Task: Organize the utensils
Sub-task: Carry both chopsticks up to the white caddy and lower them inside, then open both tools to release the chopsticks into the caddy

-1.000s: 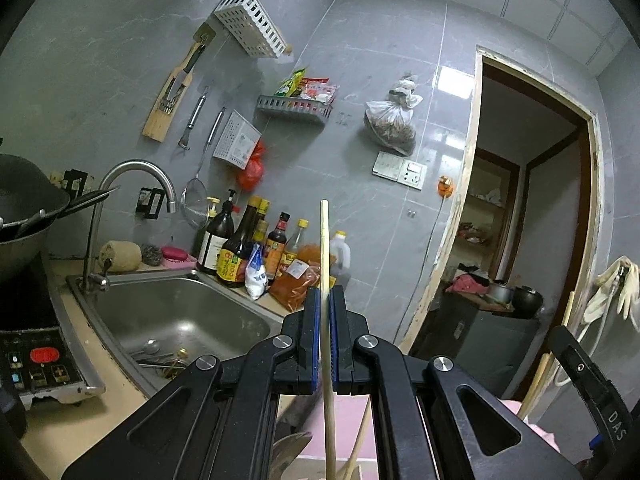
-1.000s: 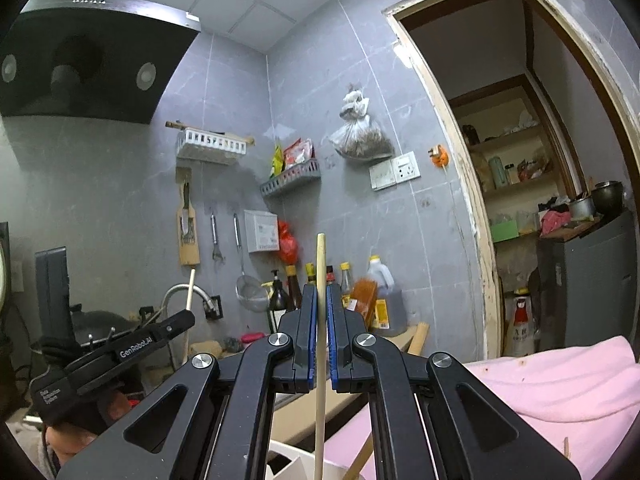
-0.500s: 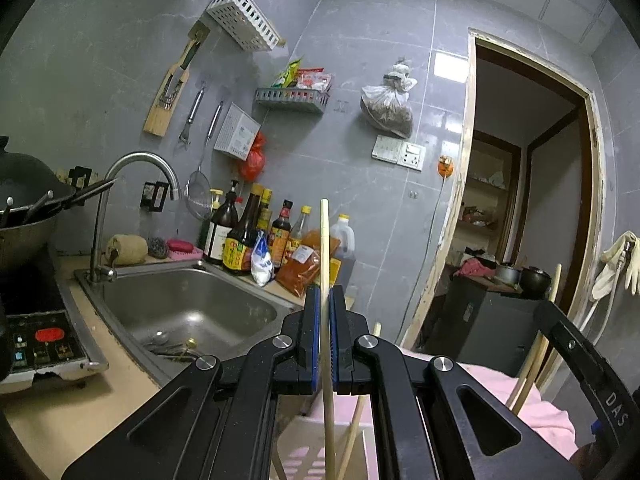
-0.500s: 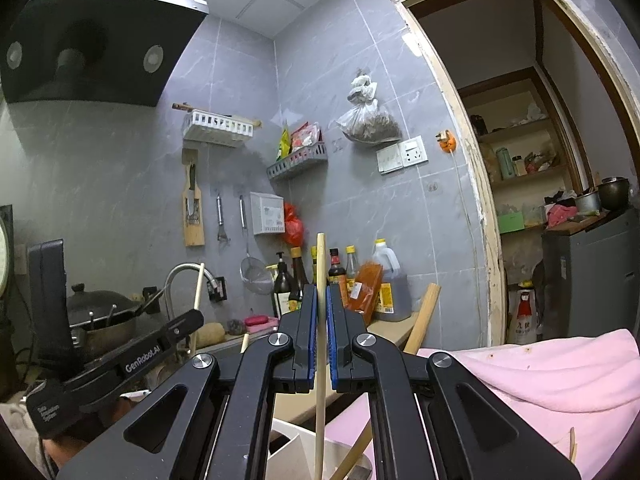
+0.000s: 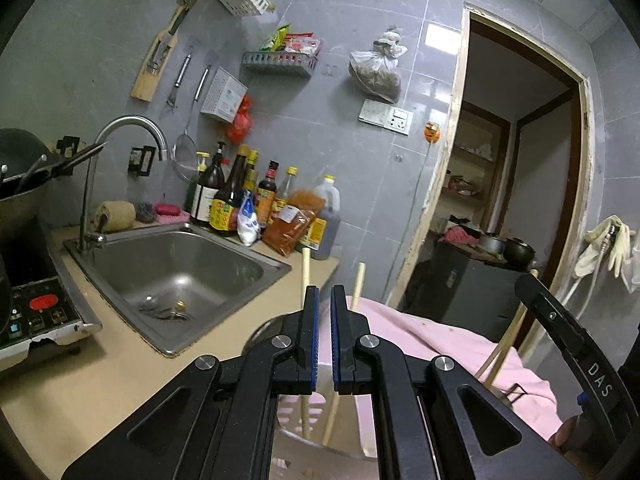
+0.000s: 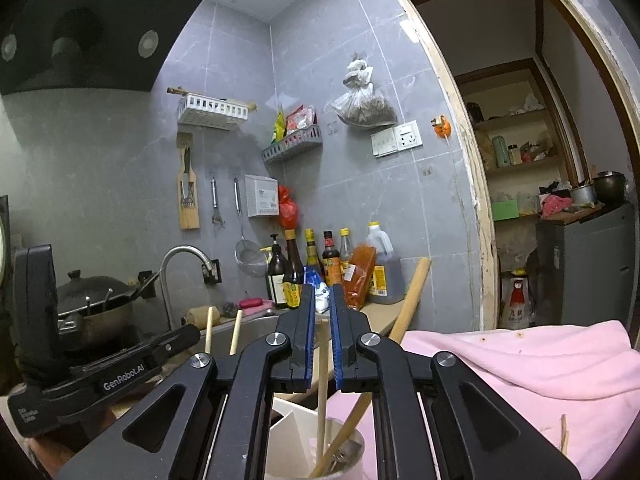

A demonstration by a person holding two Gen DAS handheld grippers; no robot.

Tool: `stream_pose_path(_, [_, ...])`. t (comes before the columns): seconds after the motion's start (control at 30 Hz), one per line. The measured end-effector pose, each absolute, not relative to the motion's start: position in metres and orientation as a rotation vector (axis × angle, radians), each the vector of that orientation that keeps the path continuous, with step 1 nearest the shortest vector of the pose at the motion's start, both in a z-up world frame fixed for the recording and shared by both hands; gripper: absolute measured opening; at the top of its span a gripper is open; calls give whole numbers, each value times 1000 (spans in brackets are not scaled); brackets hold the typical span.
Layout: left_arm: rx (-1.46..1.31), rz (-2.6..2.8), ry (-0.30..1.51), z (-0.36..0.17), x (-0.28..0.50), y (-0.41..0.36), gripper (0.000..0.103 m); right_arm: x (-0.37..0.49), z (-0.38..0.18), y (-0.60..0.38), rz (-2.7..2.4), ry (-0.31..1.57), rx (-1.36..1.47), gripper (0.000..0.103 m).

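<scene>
My left gripper has its jaws a narrow gap apart with nothing between the blue pads; two chopsticks stand just behind it at bottom centre of the left wrist view, their lower ends down in a pale holder. My right gripper is parted about the same, and one chopstick rises through the gap from a round utensil cup at the bottom centre of the right wrist view; I cannot tell whether the pads touch it, though I judge it free.

The risk I see is in pulling away. If I lift the right gripper off at an angle, a pad could drag that chopstick and tip it out, or rock the cup, which already carries a thick wooden handle leaning toward the right. The cup sits close to the pink cloth, so a nudge might topple it. On the left, the upright sticks could catch the jaw if I swing sideways.
</scene>
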State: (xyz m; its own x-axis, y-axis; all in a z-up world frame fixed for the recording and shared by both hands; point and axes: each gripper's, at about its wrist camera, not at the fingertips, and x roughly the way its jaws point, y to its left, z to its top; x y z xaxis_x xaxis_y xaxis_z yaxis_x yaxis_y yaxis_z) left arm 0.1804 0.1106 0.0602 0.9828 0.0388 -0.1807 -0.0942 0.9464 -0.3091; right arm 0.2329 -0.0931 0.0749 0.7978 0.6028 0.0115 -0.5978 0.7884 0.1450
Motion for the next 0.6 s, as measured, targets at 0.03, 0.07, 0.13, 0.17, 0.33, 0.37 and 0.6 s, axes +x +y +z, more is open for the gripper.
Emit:
stream_pose_path(0.03, [-324, 64, 174, 61, 179, 110, 4, 232, 75, -94, 644, 35, 144, 7])
stream_pose_path(0.07, [-325, 59, 173, 62, 178, 110, 4, 230, 76, -96, 643, 32, 144, 8])
stream_pose_path(0.13, [-322, 52, 173, 64, 176, 109, 4, 226, 76, -100, 635, 24, 142, 12])
stream_pose_path(0.17, [-321, 46, 174, 65, 175, 108, 4, 224, 76, -102, 632, 22, 143, 18])
stream_pose_path(0.33, [-300, 18, 168, 75, 170, 100, 8, 214, 81, -118, 604, 5, 146, 24])
stream_pose_path(0.37, [-289, 14, 169, 78, 170, 97, 9, 213, 82, -120, 598, 3, 146, 24])
stream_pose_path(0.6, [-221, -41, 146, 91, 163, 69, 37, 195, 92, -154, 516, -16, 122, 27])
